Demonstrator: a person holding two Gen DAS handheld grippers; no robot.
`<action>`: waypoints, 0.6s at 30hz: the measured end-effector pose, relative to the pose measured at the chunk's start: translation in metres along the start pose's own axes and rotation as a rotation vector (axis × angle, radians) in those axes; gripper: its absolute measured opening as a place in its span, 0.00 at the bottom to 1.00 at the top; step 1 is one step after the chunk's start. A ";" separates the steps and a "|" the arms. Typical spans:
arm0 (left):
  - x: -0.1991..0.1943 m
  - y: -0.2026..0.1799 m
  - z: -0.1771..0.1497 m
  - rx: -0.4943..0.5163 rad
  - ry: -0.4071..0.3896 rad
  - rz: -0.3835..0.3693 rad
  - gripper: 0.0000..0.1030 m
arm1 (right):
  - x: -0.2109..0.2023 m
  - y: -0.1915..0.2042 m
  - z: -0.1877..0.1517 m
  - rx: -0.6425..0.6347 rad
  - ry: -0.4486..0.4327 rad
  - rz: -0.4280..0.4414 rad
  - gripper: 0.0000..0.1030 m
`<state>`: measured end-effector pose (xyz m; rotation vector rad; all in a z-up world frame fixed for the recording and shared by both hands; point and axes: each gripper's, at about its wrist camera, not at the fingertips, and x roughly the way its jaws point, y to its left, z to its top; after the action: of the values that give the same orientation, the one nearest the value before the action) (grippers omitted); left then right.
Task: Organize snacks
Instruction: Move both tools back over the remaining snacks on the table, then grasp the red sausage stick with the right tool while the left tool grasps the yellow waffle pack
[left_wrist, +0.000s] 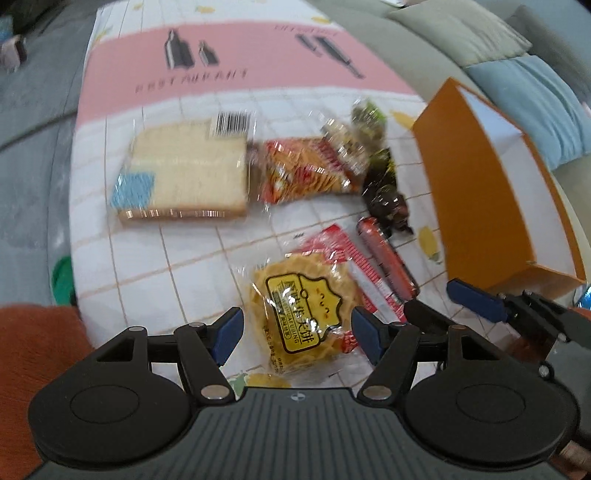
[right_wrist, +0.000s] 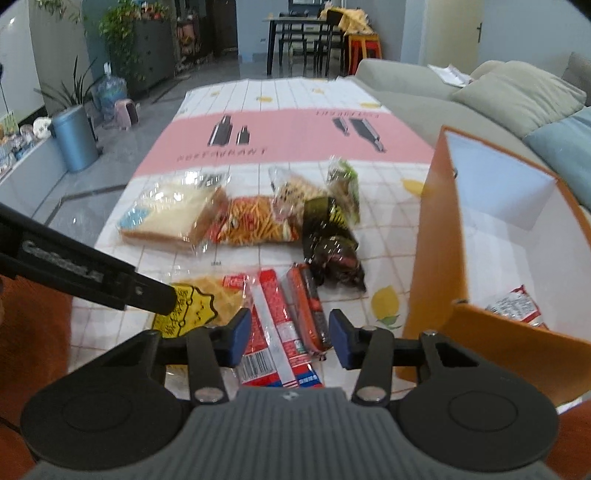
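Snacks lie on the table. My left gripper (left_wrist: 297, 334) is open, its blue pads on either side of a yellow wrapped waffle cake (left_wrist: 304, 310), just above it. My right gripper (right_wrist: 290, 338) is open over a red-and-white packet (right_wrist: 277, 328) and a red sausage stick (right_wrist: 308, 306). Behind them lie a wrapped bread slice (left_wrist: 188, 173) (right_wrist: 173, 218), an orange snack-stick bag (left_wrist: 306, 170) (right_wrist: 255, 221), dark wrapped snacks (left_wrist: 384, 192) (right_wrist: 332, 243) and a green packet (right_wrist: 345, 188). An orange box (left_wrist: 476, 192) (right_wrist: 436, 236) stands on the right, open, with one red packet (right_wrist: 517, 308) inside.
The table wears a pink and white tiled cloth (right_wrist: 295, 129). A grey sofa with cushions (right_wrist: 509, 96) runs along the right. A blue bin (right_wrist: 74, 136) and plants stand on the floor at the far left. My right gripper shows in the left wrist view (left_wrist: 480, 299).
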<state>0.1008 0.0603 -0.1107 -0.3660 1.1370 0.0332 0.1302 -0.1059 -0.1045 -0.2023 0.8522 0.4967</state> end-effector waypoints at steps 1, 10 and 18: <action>0.004 0.003 0.000 -0.021 0.010 -0.011 0.76 | 0.005 0.001 -0.001 -0.008 0.013 0.007 0.38; 0.029 0.012 0.003 -0.110 0.062 -0.052 0.82 | 0.037 0.007 -0.005 -0.028 0.086 0.049 0.37; 0.045 -0.009 0.009 -0.038 0.079 0.054 0.92 | 0.050 0.019 -0.009 -0.091 0.108 0.056 0.35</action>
<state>0.1295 0.0475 -0.1456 -0.3737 1.2256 0.0883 0.1427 -0.0759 -0.1481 -0.2921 0.9435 0.5814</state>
